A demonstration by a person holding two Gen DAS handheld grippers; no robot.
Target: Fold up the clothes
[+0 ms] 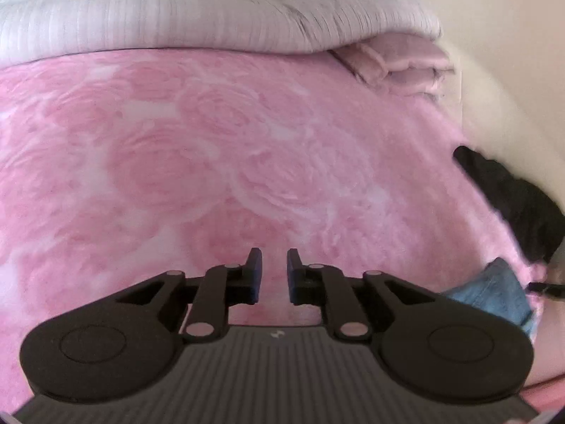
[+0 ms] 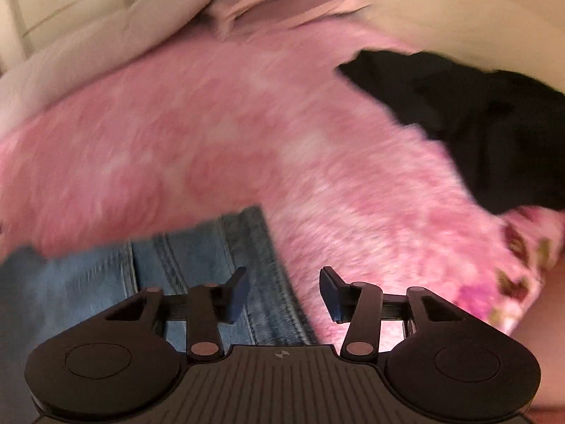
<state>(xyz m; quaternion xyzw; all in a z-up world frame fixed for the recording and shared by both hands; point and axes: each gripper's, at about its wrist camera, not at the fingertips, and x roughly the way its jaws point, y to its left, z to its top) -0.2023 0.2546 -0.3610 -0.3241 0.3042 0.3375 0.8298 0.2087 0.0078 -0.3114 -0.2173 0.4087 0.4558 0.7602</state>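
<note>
- Denim jeans point(image 2: 197, 265) lying on pink rose blanket point(image 1: 212, 162), near its front edge; nothing held.
- Left gripper point(image 1: 274, 272) narrowly parted, empty; right gripper point(image 2: 282, 293) open over jeans' edge.
- Step judged: between folds; next, jeans' edge to be grasped.

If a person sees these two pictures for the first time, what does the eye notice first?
The pink rose-patterned blanket fills almost both views. On it, a black garment lies at the right, and blue denim jeans lie at the lower left of the right wrist view, just in front of the right gripper, whose jaws stand apart with nothing held.
</note>
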